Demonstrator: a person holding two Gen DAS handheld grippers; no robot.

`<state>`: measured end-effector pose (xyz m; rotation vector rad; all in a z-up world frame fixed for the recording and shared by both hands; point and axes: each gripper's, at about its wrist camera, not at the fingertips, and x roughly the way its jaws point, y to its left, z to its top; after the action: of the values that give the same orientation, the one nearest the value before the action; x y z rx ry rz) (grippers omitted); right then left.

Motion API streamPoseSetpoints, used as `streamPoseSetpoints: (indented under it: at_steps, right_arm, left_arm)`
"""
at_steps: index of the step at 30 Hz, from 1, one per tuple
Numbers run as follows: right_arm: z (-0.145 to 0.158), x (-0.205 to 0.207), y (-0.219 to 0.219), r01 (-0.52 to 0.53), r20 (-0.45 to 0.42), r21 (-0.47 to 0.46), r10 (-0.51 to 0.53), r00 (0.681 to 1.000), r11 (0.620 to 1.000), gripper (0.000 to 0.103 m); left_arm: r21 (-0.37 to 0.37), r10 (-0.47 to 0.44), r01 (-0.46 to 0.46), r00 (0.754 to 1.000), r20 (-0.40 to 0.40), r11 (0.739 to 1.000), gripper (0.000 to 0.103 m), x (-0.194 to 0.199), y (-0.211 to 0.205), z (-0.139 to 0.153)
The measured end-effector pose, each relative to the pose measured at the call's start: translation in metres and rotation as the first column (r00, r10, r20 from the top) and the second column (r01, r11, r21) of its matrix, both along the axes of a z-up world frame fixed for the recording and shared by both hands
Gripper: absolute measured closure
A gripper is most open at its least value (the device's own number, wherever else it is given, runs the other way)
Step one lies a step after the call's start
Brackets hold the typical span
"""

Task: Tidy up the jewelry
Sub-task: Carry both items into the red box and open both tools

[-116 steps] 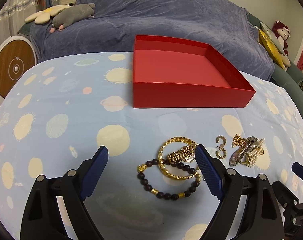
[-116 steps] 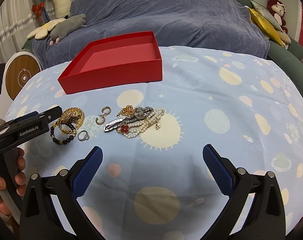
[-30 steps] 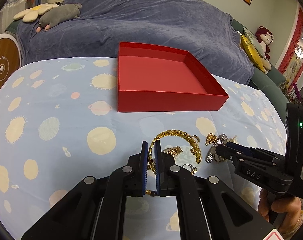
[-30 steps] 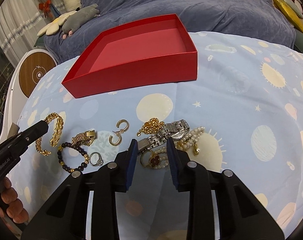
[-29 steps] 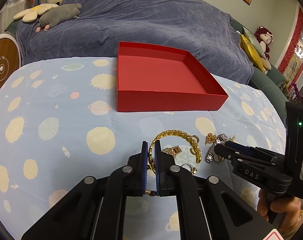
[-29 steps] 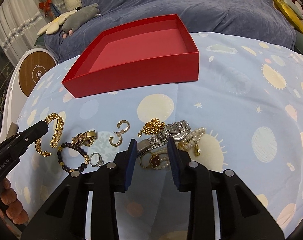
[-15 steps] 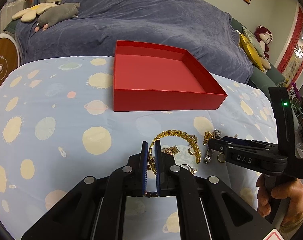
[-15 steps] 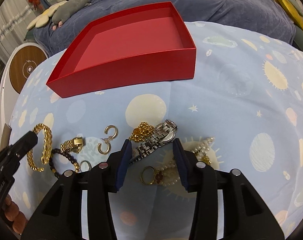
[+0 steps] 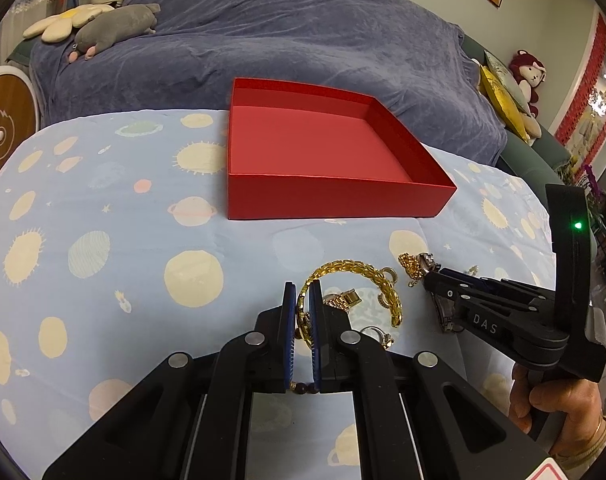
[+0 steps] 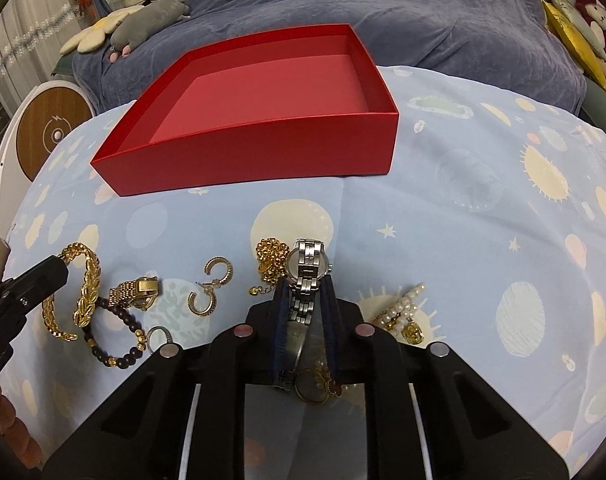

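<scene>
An open, empty red box [image 9: 323, 152] [image 10: 259, 100] stands at the back of the table. My left gripper [image 9: 302, 292] is shut on a thick gold chain bracelet [image 9: 359, 272], which also shows at the left of the right wrist view [image 10: 88, 284]. My right gripper [image 10: 305, 284] is shut on a silver metal watch [image 10: 307, 268] and holds it just above the cloth. Loose on the cloth lie a dark bead bracelet [image 10: 115, 344], a gold watch clasp piece [image 10: 137, 288], gold hoop earrings [image 10: 211, 288], a ring [image 10: 159, 336], a gold chain clump [image 10: 272, 260] and pearl strands [image 10: 403, 312].
The table has a light blue cloth [image 9: 103, 240] with planet prints. A blue-covered sofa [image 9: 263, 40] with plush toys [image 9: 115, 28] stands behind it. A round wooden-faced object [image 10: 51, 136] stands at the left.
My right gripper has closed on the silver watch and lifted it off the pile. My left gripper stays shut on the gold bracelet and has shifted slightly.
</scene>
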<state>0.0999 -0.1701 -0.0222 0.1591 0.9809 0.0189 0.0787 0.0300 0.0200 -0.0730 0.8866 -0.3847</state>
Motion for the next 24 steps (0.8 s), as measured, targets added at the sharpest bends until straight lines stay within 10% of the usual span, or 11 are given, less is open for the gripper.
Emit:
streamPoseSetpoints:
  at_steps: [24]
  right_arm:
    - [0.095, -0.009, -0.009, -0.055, 0.189, 0.092, 0.037, 0.981, 0.994, 0.094]
  left_arm:
    - [0.002, -0.008, 0.008, 0.996, 0.086, 1.0, 0.098, 0.01, 0.0, 0.038]
